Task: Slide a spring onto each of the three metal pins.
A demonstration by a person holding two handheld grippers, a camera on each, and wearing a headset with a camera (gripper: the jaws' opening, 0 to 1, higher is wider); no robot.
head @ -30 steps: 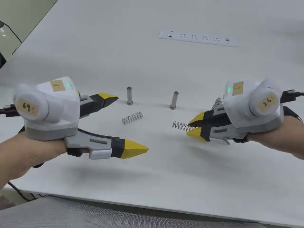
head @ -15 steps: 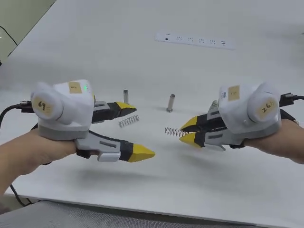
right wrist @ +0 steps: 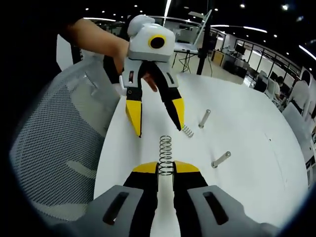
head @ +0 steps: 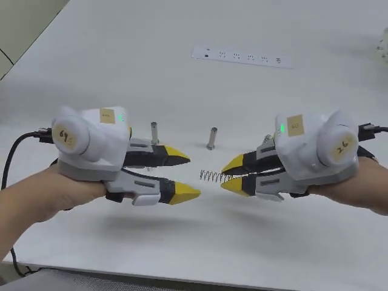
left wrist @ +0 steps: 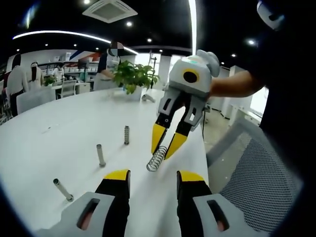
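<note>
Spring (right wrist: 165, 147) pinched in right tool (right wrist: 166, 170), another spring (right wrist: 186, 130) loose, three pins (left wrist: 100, 155)

Bright even overhead lighting, soft shadows on the white table (head: 254, 242), ceiling lights glaring, fisheye bending at edges

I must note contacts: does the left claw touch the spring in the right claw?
Apart. The left gripper view shows bare table between the spring and the left claw, whose jaws stand open.

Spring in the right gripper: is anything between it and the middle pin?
Nothing visible. Only bare table lies between the spring in the right gripper and the middle pin; the open left gripper sits off to one side.
</note>
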